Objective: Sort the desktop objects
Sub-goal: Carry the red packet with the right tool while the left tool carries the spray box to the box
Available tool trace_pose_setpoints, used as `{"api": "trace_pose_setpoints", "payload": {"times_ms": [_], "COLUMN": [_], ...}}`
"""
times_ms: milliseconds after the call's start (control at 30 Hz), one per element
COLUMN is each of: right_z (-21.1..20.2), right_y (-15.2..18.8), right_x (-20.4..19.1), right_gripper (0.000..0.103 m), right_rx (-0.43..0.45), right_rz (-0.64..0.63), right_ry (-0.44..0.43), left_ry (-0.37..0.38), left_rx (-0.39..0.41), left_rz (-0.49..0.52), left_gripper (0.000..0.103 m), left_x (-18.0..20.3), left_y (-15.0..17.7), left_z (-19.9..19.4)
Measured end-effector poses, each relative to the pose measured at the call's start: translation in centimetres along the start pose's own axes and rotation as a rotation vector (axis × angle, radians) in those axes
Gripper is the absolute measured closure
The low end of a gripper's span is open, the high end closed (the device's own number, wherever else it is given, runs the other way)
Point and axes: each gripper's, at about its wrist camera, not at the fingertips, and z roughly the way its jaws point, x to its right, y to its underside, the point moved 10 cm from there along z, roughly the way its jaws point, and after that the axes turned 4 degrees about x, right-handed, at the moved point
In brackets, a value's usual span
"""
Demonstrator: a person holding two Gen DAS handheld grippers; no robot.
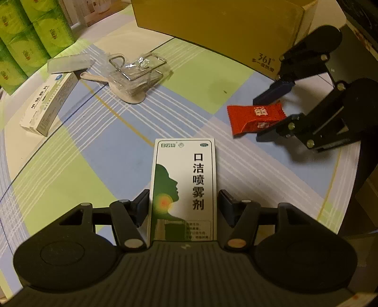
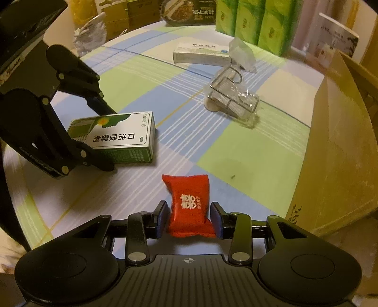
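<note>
A white-and-green throat spray box (image 1: 184,179) lies flat on the checked tablecloth between the fingers of my left gripper (image 1: 184,200). The left pad is at the box's edge and a narrow gap shows at the right pad, so the gripper is open. In the right wrist view the same box (image 2: 122,137) rests on the table inside the left gripper (image 2: 111,139). A red candy packet (image 2: 189,203) lies on the cloth between the pads of my right gripper (image 2: 189,217), which stand just off its sides, open. The left wrist view shows that packet (image 1: 255,115) inside the right gripper (image 1: 262,117).
A tall tan cardboard box (image 2: 342,141) stands at the table's right edge. A wire holder in clear wrap (image 2: 234,101) and a long white medicine box (image 2: 200,54) lie further back. Green tissue packs (image 2: 255,21) line the far side of the round table (image 2: 70,200).
</note>
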Motion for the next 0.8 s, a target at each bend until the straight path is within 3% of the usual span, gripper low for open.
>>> {"api": "trace_pose_setpoints", "payload": {"times_ms": [167, 300, 600, 800], "right_z": [-0.1, -0.4, -3.4, -6.9], "right_y": [0.0, -0.1, -0.7, -2.4], "right_x": [0.0, 0.2, -0.5, -0.6], "right_gripper": [0.066, 0.076, 0.076, 0.076], "right_rx": [0.001, 0.007, 0.078, 0.170], "right_rz": [0.017, 0.046, 0.083, 0.105], "right_ry": [0.003, 0.024, 0.040, 0.068], "left_ry": [0.006, 0.010, -0.005, -0.026], "left_rx": [-0.001, -0.001, 0.015, 0.053], "left_rz": [-0.014, -0.028, -0.060, -0.117], "left_gripper": [0.049, 0.052, 0.052, 0.052], "left_x": [0.0, 0.1, 0.4, 0.4], "left_y": [0.0, 0.2, 0.7, -0.2], "left_z": [0.2, 0.0, -2.1, -4.7]}}
